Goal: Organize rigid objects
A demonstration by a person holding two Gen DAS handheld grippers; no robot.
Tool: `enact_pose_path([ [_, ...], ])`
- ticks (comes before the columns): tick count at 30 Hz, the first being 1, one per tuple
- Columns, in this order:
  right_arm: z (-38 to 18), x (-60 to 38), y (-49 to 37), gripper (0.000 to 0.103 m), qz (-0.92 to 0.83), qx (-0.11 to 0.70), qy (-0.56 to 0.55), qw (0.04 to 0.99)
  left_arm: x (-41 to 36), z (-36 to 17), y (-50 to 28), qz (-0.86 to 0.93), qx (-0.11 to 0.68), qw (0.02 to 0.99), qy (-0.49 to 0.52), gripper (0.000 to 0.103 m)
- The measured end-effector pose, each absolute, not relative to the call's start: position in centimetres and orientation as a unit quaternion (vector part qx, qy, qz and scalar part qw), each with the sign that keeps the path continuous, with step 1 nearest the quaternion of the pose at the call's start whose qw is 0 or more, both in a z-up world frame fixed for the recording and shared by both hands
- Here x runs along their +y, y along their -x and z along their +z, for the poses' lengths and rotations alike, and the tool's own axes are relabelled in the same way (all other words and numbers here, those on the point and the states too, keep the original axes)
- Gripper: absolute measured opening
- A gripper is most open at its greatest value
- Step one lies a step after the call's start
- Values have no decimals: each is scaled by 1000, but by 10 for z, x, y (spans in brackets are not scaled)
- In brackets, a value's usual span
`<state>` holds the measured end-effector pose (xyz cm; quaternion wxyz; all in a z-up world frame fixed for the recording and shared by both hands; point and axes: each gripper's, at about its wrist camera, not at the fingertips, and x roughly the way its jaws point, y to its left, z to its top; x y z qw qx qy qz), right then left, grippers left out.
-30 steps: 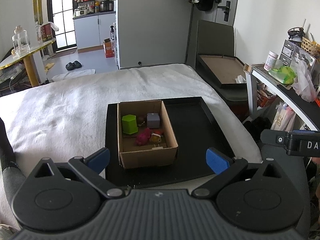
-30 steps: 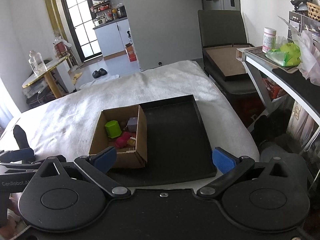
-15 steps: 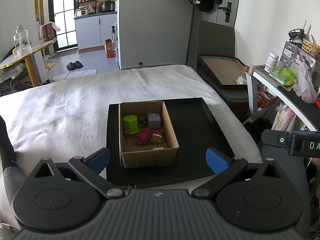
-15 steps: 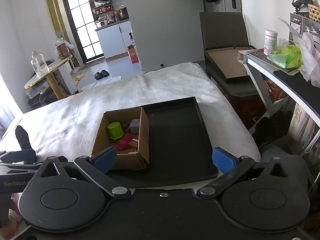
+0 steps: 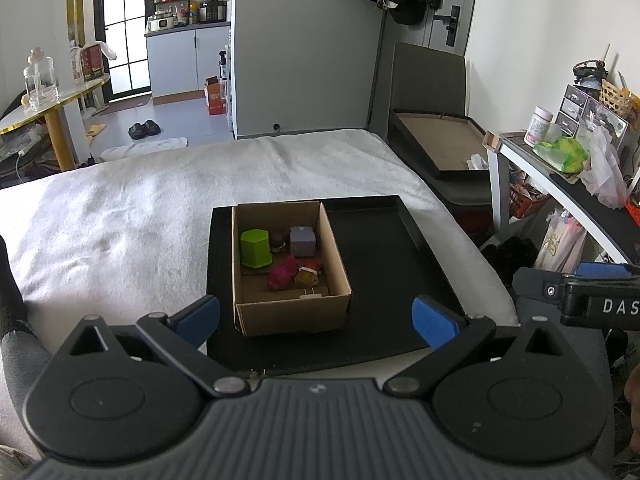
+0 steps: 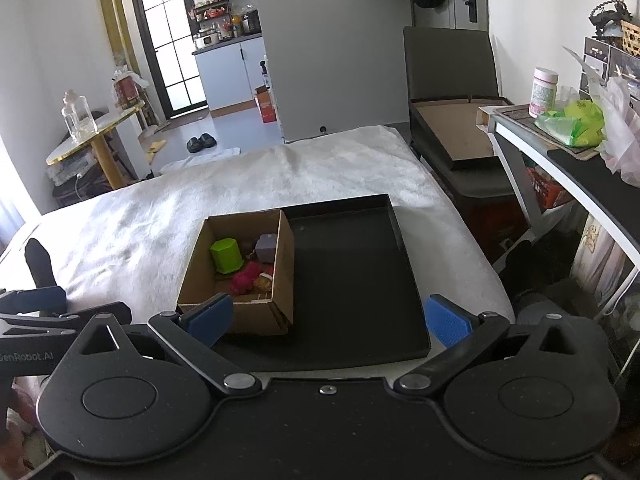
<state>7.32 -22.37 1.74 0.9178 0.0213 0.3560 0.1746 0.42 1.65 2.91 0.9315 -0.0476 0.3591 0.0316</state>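
I held both my left tongs (image 5: 316,318) and right tongs (image 6: 328,320) apart and empty, the cardboard box (image 5: 294,314) of toys just ahead on the black tray (image 5: 384,264).

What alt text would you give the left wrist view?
A cardboard box holding a green block, a grey cube and a few small toys sits in the left part of a black tray on a white bedcover. The open, empty left tongs frame the foreground, with the right tongs at the right edge.
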Motion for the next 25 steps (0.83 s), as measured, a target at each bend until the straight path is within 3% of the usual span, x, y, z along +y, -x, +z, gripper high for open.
enact_pose_path([
  [25,16,-222,-74,103,168,359,-8,918,19,23,-6,33,357,932,48,102],
])
